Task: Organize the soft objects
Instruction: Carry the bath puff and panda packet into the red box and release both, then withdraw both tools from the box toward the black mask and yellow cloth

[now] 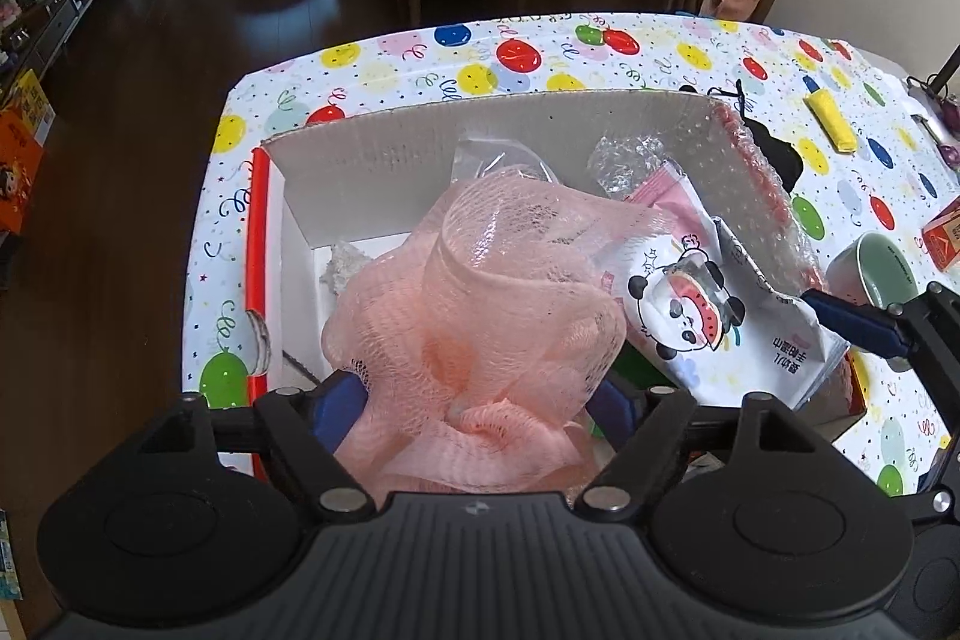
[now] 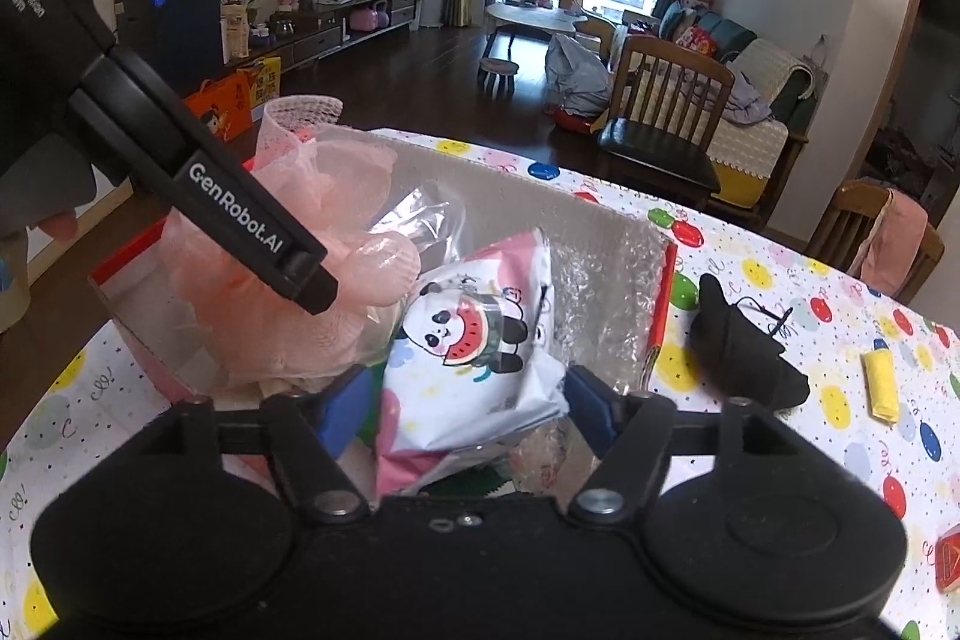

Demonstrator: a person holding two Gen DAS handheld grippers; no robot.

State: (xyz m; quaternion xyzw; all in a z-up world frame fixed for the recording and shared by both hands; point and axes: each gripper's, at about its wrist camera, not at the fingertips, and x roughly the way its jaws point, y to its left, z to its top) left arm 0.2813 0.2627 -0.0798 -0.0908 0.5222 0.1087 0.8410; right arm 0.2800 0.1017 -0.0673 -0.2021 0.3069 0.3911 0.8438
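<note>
Much of the cardboard box [image 1: 480, 124] is hidden under its own load: the pink mesh bath pouf [image 1: 480, 304] fills the middle, so only a strip of the white floor and a pale lump in the near-left corner show, too small to identify. Crumpled clear plastic and bubble wrap [image 1: 750, 196] line the far and right walls, blurring what lies beneath.

The left gripper [image 1: 480, 394] stands spread, its blue pads at either flank of the pouf, whose lower folds bulge between them; whether the pads press on the mesh cannot be told. The right gripper [image 2: 462, 400] is likewise spread around the panda-printed wipes pack [image 2: 474, 340], which rests tilted against the pouf inside the box, and any contact with the pack's edges is hard to judge.

The pack carries a cartoon panda eating watermelon and Chinese characters (upside down in the left wrist view, not legible). The left tool's arm reads "GenRobot.AI" in the right wrist view.

On the balloon-print tablecloth [image 2: 780, 292] beside the box lie a black cloth [image 2: 744, 352] and a yellow roll [image 2: 881, 385].
</note>
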